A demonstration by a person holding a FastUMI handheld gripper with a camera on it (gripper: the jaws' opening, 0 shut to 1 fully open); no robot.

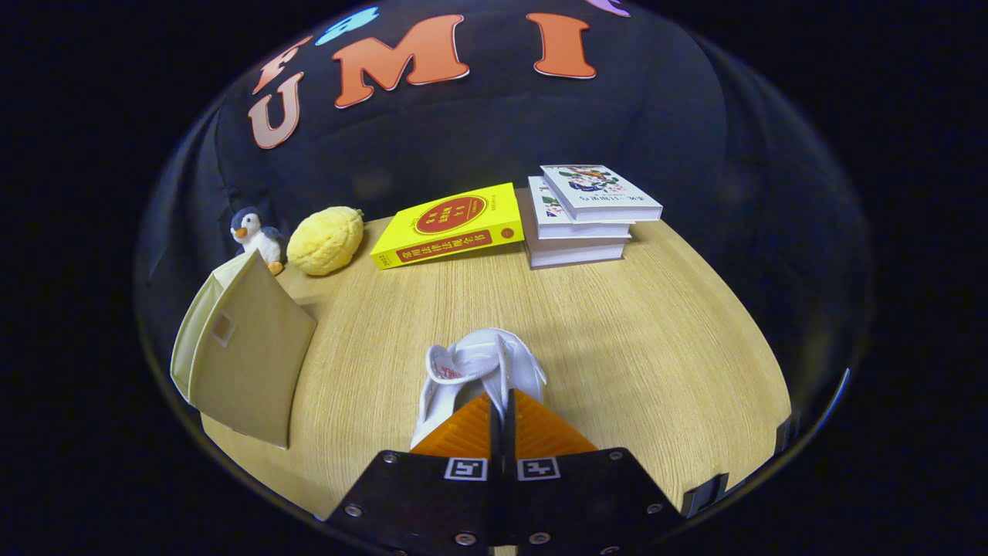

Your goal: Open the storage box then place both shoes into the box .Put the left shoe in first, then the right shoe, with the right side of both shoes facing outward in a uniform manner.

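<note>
We have the hand-held gripper (502, 401) closed on a white shoe (478, 371), both orange fingers (463, 432) pinching the thin edge of its collar with barely a gap between them. The shoe hangs or rests just ahead of the fingertips, over the middle of the wooden counter (656, 324); we cannot tell whether its sole touches the wood. Which shoe of the pair it is, we cannot tell either.

The beige storage box (243, 355) stands well off to the left of the fingers, its lid or flap tilted up, so it looks open to us. Behind it sit a toy penguin (255, 235) and a yellow plush lemon (326, 239), touching or nearly so. Farther back lie a yellow book (448, 224) and a stack of white books (587, 216), just beside each other.

Now, the handling. The shoe looks light and soft, cloth-like, and the collar folds where we grip it. We judge it will swing and twist under a one-edge hold, so aiming its right side outward may need care. A hold across the heel or the stiffer sole edge would likely steady it better. The box walls look like soft fabric too, and could give way if we bump them.
</note>
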